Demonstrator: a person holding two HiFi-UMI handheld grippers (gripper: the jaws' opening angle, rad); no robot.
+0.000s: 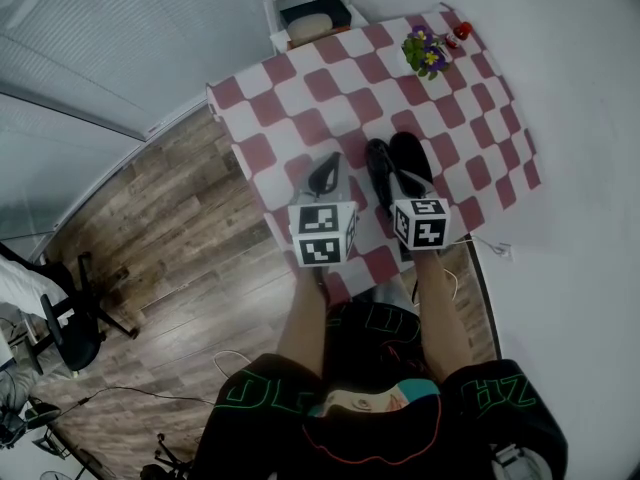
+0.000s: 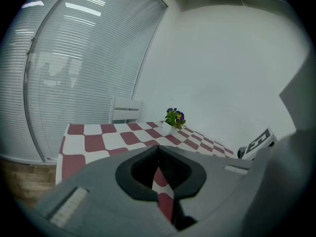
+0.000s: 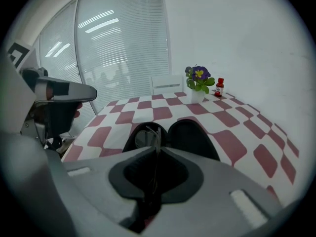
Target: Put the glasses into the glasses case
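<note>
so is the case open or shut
Open. The case lies on the table with its two black halves spread side by side, insides facing up.

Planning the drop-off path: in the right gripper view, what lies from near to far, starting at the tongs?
Right tongs, shut on the glasses → open glasses case → flower pot. The red bottle stands about level with the pot, so it is left unranked.
</note>
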